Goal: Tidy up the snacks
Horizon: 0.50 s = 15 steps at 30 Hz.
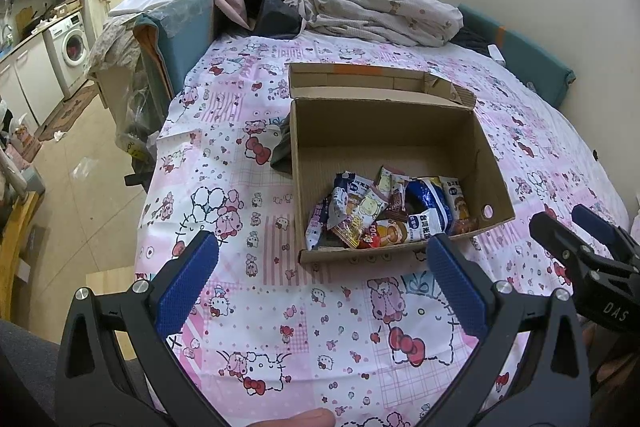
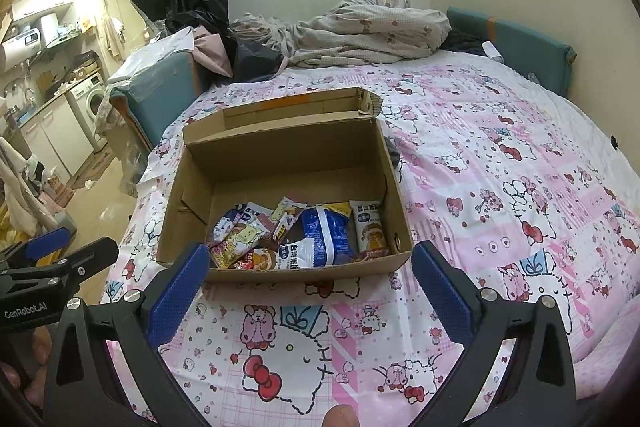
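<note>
Left wrist view alone shows dark cloth (image 1: 282,151) beside snack box (image 1: 400,131); both grippers wide open, empty

Pink-and-white cartoon-print bedsheet (image 1: 280,307), plain brown cardboard box (image 1: 384,131), blue-padded black tongs (image 1: 320,259).

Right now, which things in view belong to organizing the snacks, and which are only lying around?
Part of the job:
- cardboard box
- snack packets piled inside it
- left gripper and right gripper, both open and empty

Just lying about:
- crumpled quilt
- dark cloth beside the box
- washing machine
</note>
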{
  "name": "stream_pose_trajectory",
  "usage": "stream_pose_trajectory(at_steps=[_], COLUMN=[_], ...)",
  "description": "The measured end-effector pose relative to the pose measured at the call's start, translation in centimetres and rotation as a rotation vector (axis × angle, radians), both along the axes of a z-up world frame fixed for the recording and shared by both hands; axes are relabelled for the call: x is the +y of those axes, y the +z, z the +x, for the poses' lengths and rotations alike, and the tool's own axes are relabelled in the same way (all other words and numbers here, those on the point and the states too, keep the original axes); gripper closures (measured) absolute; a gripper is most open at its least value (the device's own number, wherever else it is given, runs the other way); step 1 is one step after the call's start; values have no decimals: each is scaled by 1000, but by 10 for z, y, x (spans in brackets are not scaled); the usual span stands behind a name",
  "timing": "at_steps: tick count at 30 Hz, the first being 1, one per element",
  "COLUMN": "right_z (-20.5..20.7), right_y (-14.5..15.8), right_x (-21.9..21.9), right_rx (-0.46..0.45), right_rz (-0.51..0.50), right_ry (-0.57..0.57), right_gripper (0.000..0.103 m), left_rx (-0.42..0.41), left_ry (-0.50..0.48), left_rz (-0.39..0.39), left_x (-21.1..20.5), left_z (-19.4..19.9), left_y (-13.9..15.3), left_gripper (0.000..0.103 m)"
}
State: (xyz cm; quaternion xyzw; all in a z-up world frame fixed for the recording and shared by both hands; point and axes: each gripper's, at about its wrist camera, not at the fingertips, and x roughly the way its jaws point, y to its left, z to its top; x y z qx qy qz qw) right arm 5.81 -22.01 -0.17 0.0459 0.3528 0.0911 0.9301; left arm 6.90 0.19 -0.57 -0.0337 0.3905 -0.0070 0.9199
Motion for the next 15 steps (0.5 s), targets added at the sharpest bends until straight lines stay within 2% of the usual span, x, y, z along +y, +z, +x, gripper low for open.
stream_pose_trajectory(at_steps=[15], right_z=[-1], right_y=[3], right_x=[3], right_rx=[-16], right_rz=[-7], right_ry=[3], right_gripper=[0], left_rx=[-15], left_ry=[-4], left_rz=[-5], left_x=[-2], left_z=[-2], left_y=[-1], left_gripper=[0])
